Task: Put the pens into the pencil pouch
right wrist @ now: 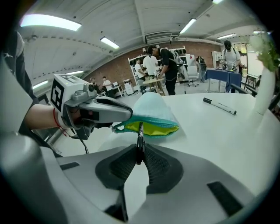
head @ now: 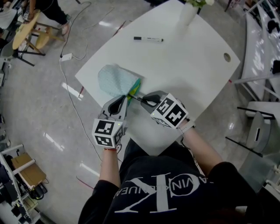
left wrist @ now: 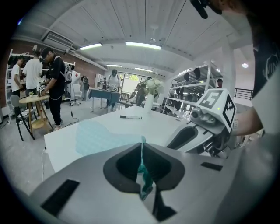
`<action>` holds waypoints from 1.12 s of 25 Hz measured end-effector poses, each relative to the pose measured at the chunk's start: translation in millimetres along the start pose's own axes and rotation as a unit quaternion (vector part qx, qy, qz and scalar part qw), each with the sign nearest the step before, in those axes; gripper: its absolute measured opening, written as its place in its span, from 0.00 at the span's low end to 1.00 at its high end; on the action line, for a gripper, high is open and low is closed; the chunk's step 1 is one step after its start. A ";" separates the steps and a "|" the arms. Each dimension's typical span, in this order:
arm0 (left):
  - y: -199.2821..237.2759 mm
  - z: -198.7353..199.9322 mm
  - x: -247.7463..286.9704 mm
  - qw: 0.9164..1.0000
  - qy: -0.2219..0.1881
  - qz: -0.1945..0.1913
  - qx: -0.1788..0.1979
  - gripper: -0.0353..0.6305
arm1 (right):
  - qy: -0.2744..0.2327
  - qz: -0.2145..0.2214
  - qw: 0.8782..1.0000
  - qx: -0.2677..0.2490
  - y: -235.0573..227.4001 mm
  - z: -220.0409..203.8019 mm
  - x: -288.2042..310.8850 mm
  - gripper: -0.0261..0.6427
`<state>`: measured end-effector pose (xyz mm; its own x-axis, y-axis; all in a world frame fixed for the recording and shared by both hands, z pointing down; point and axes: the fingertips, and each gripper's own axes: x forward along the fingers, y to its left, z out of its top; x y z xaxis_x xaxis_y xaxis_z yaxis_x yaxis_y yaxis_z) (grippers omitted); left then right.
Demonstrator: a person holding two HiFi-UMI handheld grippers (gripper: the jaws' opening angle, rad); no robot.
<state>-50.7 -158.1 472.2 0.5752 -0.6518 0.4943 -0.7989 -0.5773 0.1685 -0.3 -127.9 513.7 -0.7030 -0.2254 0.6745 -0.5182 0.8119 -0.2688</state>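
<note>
At a white table (head: 192,70), the left gripper (head: 127,97) is clamped on the teal zip edge of the pencil pouch (head: 114,79), lifting one end of its mouth so the yellow-green lining shows. The right gripper (right wrist: 139,151) grasps a black pen (right wrist: 140,131) between its pads, with the tip aimed at that gap and just short of it. The pouch lies flat on the near-left part of the table, its opening facing the two tools. The step in hand appears to be feeding this pen in. It likely goes best if the left grip keeps the mouth raised and taut while the pen is lined up with the pouch's length and slid in low over the lining, clear of the zip teeth. The pen is best let go only once most of its barrel is inside. The count is two pens, one gripped and a second pen (head: 148,39) lying well apart on the far side of the table. There is also one pouch, two grippers and one white vase (head: 188,13) at the far edge.
</note>
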 end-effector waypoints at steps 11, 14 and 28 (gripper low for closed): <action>-14.0 -1.1 1.4 1.000 0.001 -0.029 0.013 0.08 | 0.005 0.024 0.999 0.024 3.7 22.5 13.6 0.14; -18.9 -0.5 1.4 0.999 -0.001 -0.040 0.012 0.07 | 0.005 0.026 0.999 0.035 4.4 24.8 17.3 0.14; -12.3 13.0 -5.0 0.998 -0.036 -0.045 -0.028 0.07 | -0.067 0.031 0.994 0.082 -2.5 38.2 22.6 0.24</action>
<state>-41.5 -154.2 456.5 0.6547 -0.6334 0.4125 -0.7508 -0.6081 0.2579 -33.4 -155.6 503.4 -0.7886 -0.2558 0.5592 -0.5367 0.7302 -0.4228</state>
